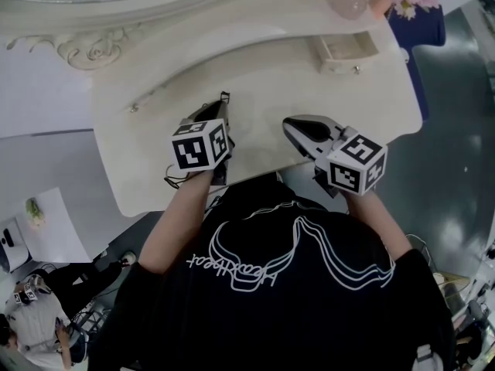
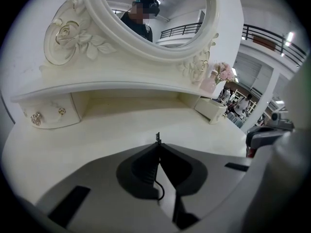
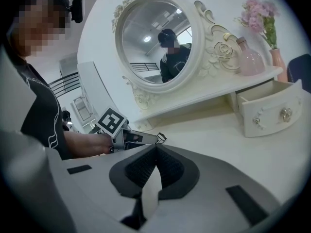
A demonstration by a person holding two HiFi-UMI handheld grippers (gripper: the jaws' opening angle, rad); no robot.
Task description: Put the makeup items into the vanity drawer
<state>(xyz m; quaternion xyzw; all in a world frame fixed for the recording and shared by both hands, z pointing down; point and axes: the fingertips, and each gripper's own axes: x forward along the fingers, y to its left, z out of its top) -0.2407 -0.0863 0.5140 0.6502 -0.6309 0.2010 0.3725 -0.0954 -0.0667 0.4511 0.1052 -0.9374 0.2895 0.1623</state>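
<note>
- Left tongs (image 2: 158, 143), right tongs (image 3: 155, 147) are being held closed, empty, over counter (image 1: 255, 68).
- Makeup is not being shown; open drawer (image 3: 269, 111) probably needs pushing closed.

Glossy grey floor (image 1: 456, 184); black balcony railing (image 2: 281, 46); white column (image 2: 265, 89); bright ceiling light (image 2: 290, 36).

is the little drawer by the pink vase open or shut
Open: the drawer is pulled forward, and the head view looks down into its hollow.
</note>
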